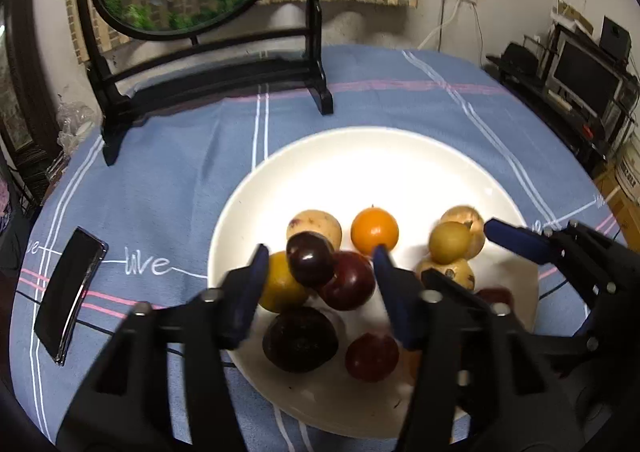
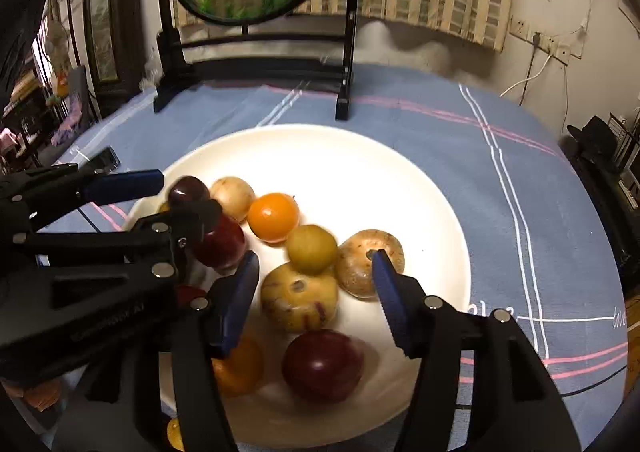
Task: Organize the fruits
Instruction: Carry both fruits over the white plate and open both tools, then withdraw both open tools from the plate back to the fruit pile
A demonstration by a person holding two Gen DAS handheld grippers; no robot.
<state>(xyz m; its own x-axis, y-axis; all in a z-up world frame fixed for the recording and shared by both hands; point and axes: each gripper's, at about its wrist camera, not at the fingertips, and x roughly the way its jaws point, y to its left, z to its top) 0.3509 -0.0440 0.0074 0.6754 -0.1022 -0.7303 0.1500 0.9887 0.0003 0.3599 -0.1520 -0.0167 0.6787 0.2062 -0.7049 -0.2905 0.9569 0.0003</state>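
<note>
- Left wrist view: my left claw (image 1: 318, 264) is spread wide and holds nothing; it hangs over the near left of the plate (image 1: 360, 155). Between its tips sit a dark plum (image 1: 310, 258) perched on a red plum (image 1: 348, 280), with a yellow fruit (image 1: 280, 284) at the left tip. The orange (image 1: 375, 232) lies just beyond. The right claw (image 1: 460, 252) shows at the right, also apart.
- Right wrist view: my right claw (image 2: 316, 272) is agape and empty over a pale mottled fruit (image 2: 300, 298); a small yellow-green fruit (image 2: 312, 248) touches it behind.
- Handling, as I judge it: these are light, round, smooth-skinned and bruisable, and they roll. I'd grip across the widest middle, gently. The perched plum looks likely to slip off if nudged.
</note>
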